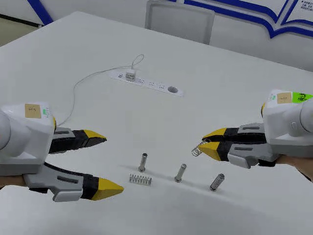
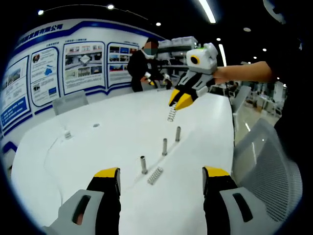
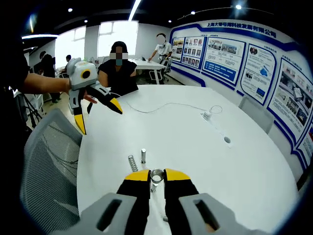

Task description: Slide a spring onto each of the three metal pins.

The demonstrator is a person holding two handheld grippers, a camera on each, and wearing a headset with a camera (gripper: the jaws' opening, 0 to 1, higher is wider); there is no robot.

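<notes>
Pinches a small coiled steel spring (image 1: 197,149), hanging tilted, in the near-shut yellow-tipped right gripper (image 1: 204,143), above and right of the bare upright middle metal pin (image 1: 180,173), nearer it than the wide-open, empty yellow-tipped left gripper (image 1: 113,163).

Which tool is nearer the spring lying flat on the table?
Left. The left tool hangs open just beside the flat spring; the right tool, shut on a second spring, is farther off, past the pins.
</notes>
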